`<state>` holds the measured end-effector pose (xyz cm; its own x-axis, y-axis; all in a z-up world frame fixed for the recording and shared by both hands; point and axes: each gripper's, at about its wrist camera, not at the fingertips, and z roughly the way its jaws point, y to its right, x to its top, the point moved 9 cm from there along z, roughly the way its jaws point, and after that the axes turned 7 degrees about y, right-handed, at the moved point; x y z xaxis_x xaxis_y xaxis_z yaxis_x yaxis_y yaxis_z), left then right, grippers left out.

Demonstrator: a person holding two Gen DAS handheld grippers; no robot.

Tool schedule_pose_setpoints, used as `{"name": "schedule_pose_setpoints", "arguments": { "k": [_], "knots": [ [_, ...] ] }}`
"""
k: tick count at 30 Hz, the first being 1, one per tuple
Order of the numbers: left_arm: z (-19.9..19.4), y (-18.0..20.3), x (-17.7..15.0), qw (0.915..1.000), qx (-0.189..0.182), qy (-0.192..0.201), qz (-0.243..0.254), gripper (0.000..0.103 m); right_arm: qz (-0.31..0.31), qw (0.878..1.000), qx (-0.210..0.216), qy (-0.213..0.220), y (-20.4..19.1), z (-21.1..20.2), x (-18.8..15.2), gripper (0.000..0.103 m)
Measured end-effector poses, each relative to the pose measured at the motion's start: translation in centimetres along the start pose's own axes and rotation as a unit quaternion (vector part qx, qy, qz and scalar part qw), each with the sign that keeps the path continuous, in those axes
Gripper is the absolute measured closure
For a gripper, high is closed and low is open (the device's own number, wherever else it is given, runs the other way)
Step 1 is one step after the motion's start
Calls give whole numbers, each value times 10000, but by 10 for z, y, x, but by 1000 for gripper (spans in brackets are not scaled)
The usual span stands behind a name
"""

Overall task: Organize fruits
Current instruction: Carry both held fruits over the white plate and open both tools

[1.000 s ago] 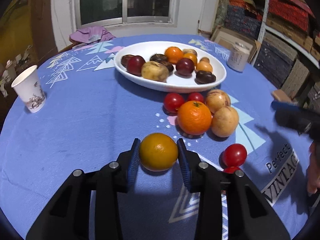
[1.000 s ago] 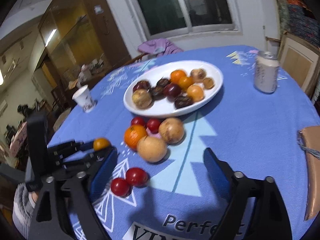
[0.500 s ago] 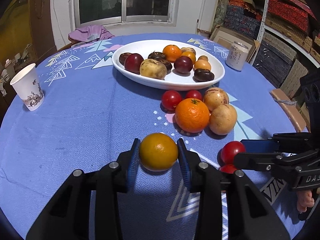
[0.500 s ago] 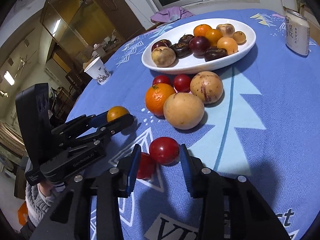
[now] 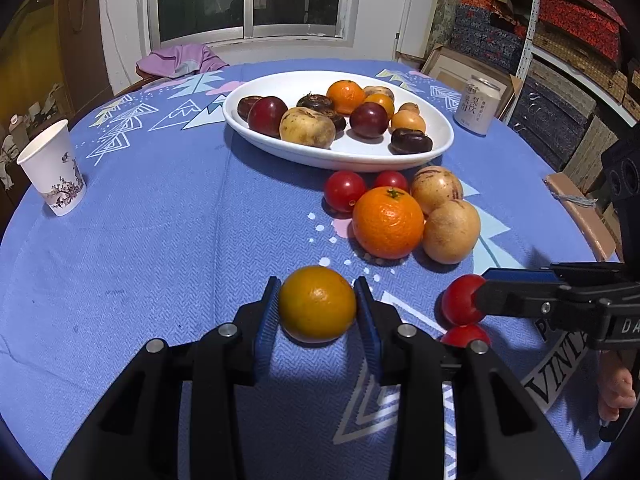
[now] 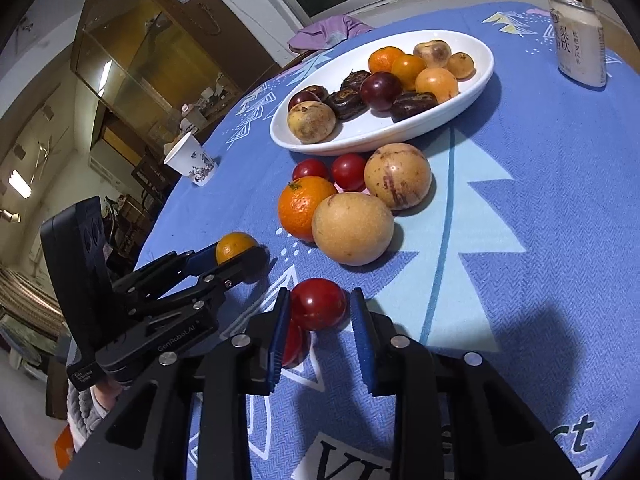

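On the counter [image 5: 160,240] outside the plate [image 5: 440,148] lie four red tomatoes [image 5: 344,191], two oranges [image 5: 387,222] and two tan fruits [image 5: 451,231] — plus one paper cup [image 5: 54,174], one can [image 5: 478,105] and two hand-held grippers [image 5: 316,306].

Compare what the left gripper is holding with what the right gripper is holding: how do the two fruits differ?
The left gripper holds a small orange citrus; the right gripper holds a red tomato.
Colour: the citrus is yellow-orange, the tomato deep red.
Skin: the citrus is matte and dimpled, the tomato smooth and glossy.
Neighbours: the citrus sits alone, while a second tomato lies against the held tomato.
Shared: both are round, rest on the blue tablecloth and sit between closed jaws.
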<state>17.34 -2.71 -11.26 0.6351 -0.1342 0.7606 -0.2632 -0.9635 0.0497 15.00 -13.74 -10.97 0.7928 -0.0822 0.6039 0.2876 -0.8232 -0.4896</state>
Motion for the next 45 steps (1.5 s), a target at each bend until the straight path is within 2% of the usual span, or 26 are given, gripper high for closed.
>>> {"name": "schedule_pose_setpoints", "arguments": {
  "k": [3, 15, 19, 22, 27, 34, 37, 40, 42, 45],
  "knots": [
    [0, 0, 0, 10000, 7, -2, 7, 66, -244, 9997, -27, -93, -8, 5, -6, 72],
    [0, 0, 1, 10000, 11, 44, -27, 66, -530, 9981, -228, 213, -14, 8, 1, 73],
    [-12, 0, 10, 9995, 51, 325, -22, 66, -700, 9948, -383, 633, -15, -9, 13, 73],
    [-23, 2, 20, 9985, 32, 547, -48, 66, -896, 9887, -663, 1004, -14, -22, 23, 73],
    [-35, 1, 60, 9966, 17, 810, -179, 66, -924, 9820, -935, 1356, -5, -36, 43, 73],
    [-21, -5, 138, 9931, 111, 1104, -383, 66, -893, 9720, -1317, 1732, -3, -44, 125, 73],
    [5, -3, 151, 9938, 107, 977, -512, 66, -807, 9755, -1254, 1619, -3, -23, 150, 73],
    [33, 6, 147, 9964, 35, 745, -413, 66, -629, 9786, -1173, 1568, 9, -5, 158, 73],
    [51, 11, 139, 9977, -64, 578, -345, 66, -653, 9782, -1404, 1386, 26, 5, 159, 73],
    [73, 23, 125, 9988, -253, 313, -266, 66, -303, 9787, -1517, 1351, 56, 13, 170, 73]
  ]
}}
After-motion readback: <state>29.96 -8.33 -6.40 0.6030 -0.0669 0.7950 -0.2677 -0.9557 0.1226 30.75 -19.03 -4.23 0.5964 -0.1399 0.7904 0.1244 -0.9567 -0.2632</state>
